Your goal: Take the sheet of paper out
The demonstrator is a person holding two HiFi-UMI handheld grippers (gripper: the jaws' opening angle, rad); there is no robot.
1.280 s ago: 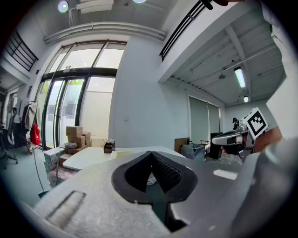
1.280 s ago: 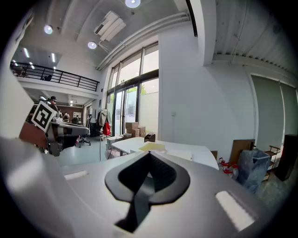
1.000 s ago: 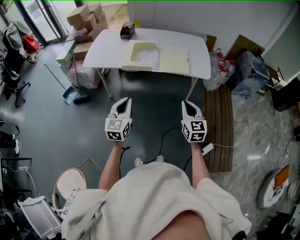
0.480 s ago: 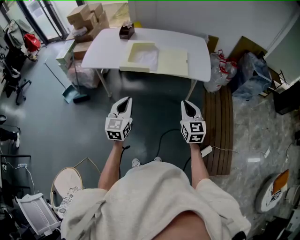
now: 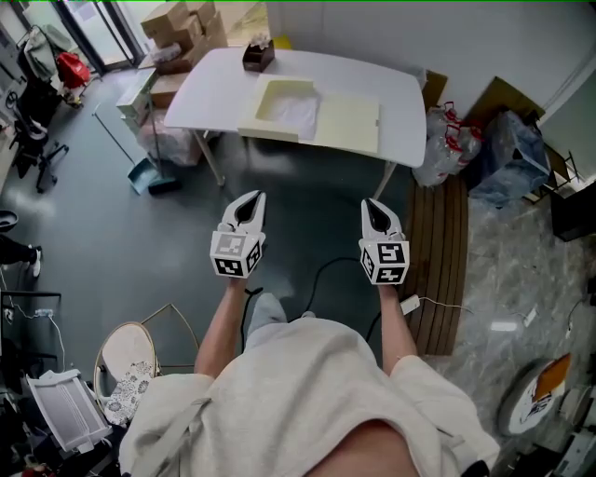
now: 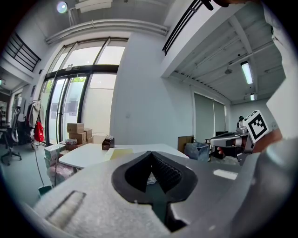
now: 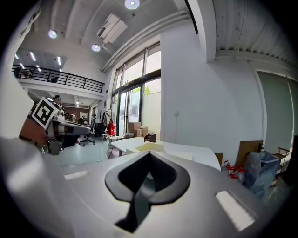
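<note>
A person stands well back from a white table (image 5: 410, 102). The left gripper (image 5: 250, 198) and right gripper (image 5: 372, 205) are both closed and empty. The paper (image 5: 296, 110) lies in an open box (image 5: 346, 126) on the table. This looks like the approach; next, reach the table and open the jaws.

Ahead of me stands the desk (image 5: 209, 93). On it a tray (image 5: 253, 116) holds the paper (image 5: 296, 112), with a lid (image 5: 349, 126) touching its right side and a small box (image 5: 258, 56) behind. Cartons (image 5: 172, 20) sit behind the desk's left end, bags (image 5: 445, 149) at its right.
</note>
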